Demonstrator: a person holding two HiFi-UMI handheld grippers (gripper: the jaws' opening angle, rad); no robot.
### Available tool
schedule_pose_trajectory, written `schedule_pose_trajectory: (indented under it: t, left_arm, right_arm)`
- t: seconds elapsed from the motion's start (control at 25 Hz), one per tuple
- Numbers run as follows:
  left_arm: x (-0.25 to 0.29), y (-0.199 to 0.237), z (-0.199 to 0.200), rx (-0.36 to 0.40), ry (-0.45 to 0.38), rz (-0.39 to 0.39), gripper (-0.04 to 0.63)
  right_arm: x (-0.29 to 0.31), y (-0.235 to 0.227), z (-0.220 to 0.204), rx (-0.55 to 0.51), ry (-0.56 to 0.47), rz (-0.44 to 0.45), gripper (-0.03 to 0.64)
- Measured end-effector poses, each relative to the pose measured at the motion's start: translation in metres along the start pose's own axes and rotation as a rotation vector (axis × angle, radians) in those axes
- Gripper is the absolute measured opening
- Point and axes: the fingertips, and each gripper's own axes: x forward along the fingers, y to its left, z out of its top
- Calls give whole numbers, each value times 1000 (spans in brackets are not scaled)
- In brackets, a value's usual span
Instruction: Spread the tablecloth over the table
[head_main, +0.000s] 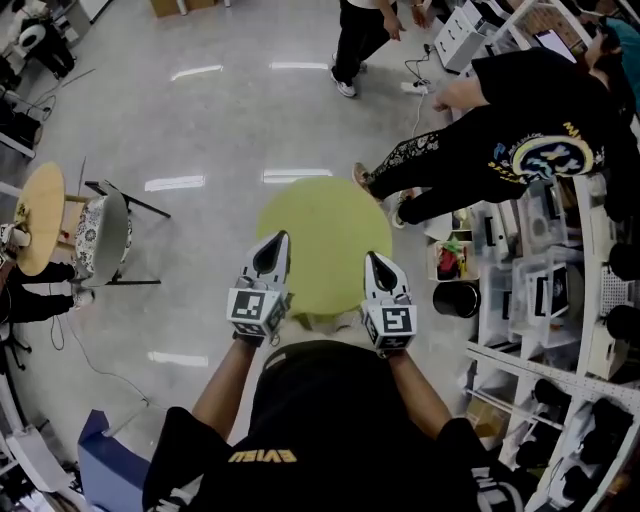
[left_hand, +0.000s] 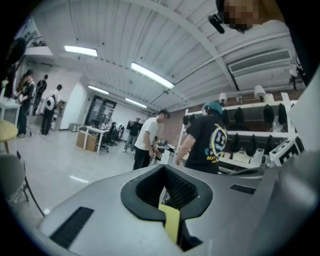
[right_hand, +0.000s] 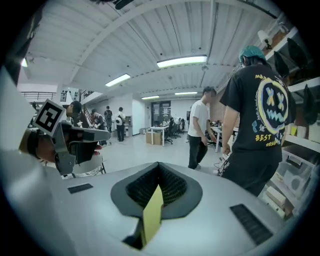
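Observation:
The yellow-green tablecloth (head_main: 322, 235) shows as a round sheet just ahead of me in the head view, and whatever lies beneath it is hidden. My left gripper (head_main: 274, 243) is shut on its near edge at the left. My right gripper (head_main: 377, 260) is shut on the near edge at the right. In the left gripper view a strip of the tablecloth (left_hand: 171, 221) is pinched between the closed jaws of the left gripper (left_hand: 165, 169). The right gripper view shows the same: a fold of tablecloth (right_hand: 152, 215) clamped in the right gripper (right_hand: 159, 169). Both grippers point roughly level.
A person in a black printed shirt (head_main: 530, 140) bends close by at the right, and another person (head_main: 358, 40) stands beyond. Shelves with bins (head_main: 555, 300) and a black bucket (head_main: 457, 298) line the right. A chair (head_main: 100, 235) and a round wooden table (head_main: 40, 215) stand at the left.

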Motion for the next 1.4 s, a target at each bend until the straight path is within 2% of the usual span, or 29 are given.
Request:
schedule_pose_trajectory:
  t: [0.08,0.16,0.32,0.44,0.56,0.76,0.92,1.08,1.4]
  left_arm:
    - [-17,-28,1,103,8,-8,18]
    - [-37,-56,-3,176,12,23,17]
    - [-82,-112,-11,210,-27,98,17]
    - [-109,-165,-13,302,-62,117,17]
    - [-131,-207,-19,345,-61,114,17]
    - [-168,-251,-13,347,-60,131,17]
    - [-200,-263,-3,302,-85,156,17]
    - [-226,-271,-5,320,-89,150,17]
    - [-303,-279,-18,252,-135,132,17]
  right_arm:
    - [-25,-4,1,-10,-26,12,0]
    - [-54,-12,-4,-18,-42,21,0]
    - [-113,-27,-11,-16,-89,49,0]
    - [-154,-39,-21,-11,-118,71,0]
    - [-190,-51,-30,9,-133,75,0]
    - [-248,-40,-40,49,-133,116,0]
    - [-277,-26,-49,74,-124,120,0]
    - [-300,-20,-51,80,-147,94,0]
    - [-363,27,-65,59,-142,66,0]
